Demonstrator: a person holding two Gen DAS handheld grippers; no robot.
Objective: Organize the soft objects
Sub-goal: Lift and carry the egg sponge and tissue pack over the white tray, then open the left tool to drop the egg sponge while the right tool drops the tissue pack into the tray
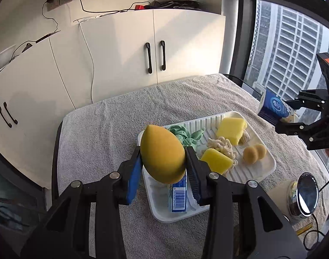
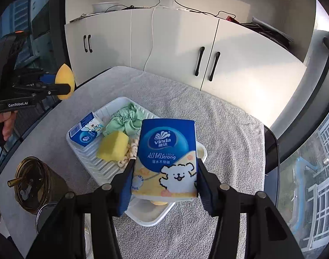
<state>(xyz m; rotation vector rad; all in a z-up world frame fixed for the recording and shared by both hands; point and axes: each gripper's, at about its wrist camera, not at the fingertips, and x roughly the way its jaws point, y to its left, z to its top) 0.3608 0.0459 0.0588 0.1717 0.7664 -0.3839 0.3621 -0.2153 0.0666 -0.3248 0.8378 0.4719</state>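
My left gripper [image 1: 164, 164] is shut on an orange egg-shaped sponge [image 1: 162, 153], held above the near end of the white ridged tray [image 1: 259, 172]. In the right wrist view that sponge [image 2: 65, 79] shows at the far left, in the left gripper [image 2: 62, 88]. My right gripper [image 2: 164, 172] is shut on a blue tissue pack [image 2: 166, 157] above the tray [image 2: 86, 164]. From the left wrist view, the pack [image 1: 272, 108] hangs at the right. In the tray lie a green cloth [image 1: 186, 136], two yellow sponges [image 1: 230, 129], a cream knitted piece [image 1: 222, 146], a tan double-ball sponge [image 1: 254, 153] and a second tissue pack [image 1: 178, 198].
A grey towel [image 1: 112, 129] covers the table. A round mirror [image 1: 307, 196] stands at the right edge, a dark cup with a straw [image 2: 34, 183] beside it. White cabinets [image 1: 125, 54] stand behind the table, a window [image 1: 289, 49] to the right. A hand [image 2: 6, 123] holds the left gripper.
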